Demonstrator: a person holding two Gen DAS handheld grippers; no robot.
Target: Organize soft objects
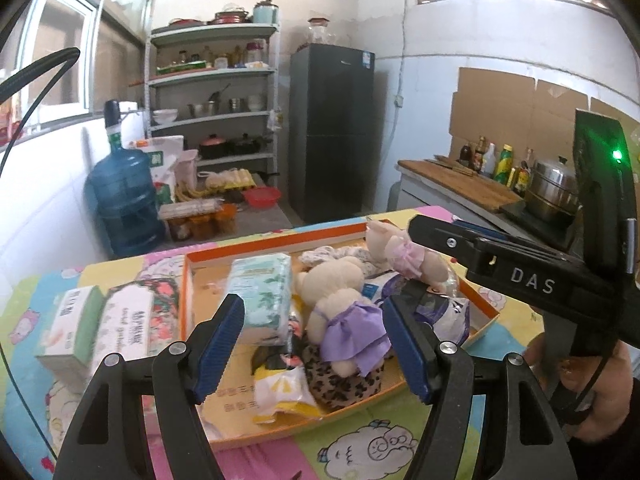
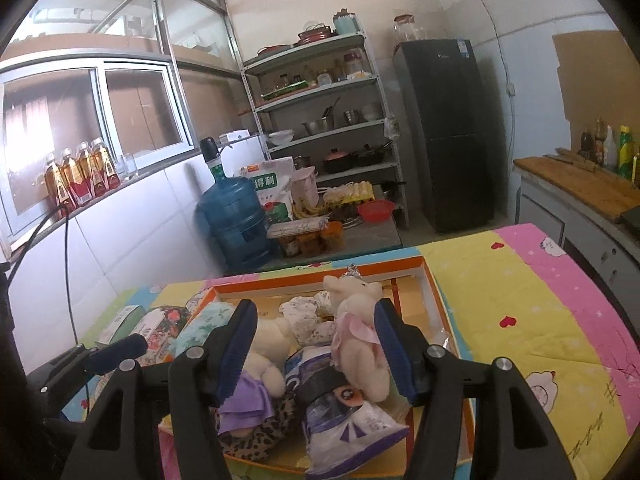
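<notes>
**Soft things heaped in the orange tray**

A cream plush in a purple dress [image 1: 344, 320] lies on a leopard-print cloth [image 1: 344, 384]. Beside it, a plush in pink [image 2: 358, 332] leans upright over a purple-white packet [image 2: 344, 428]. A mint tissue pack [image 1: 264, 296] stands in the orange-rimmed tray [image 1: 280, 240].

Plush toys [image 1: 340, 300] in tray [image 1: 280, 242]

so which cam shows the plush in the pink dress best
The right wrist view: the plush in the pink dress sits close, framed between the open right gripper fingers. In the left wrist view it is farther off, partly hidden behind the right gripper's arm.
</notes>
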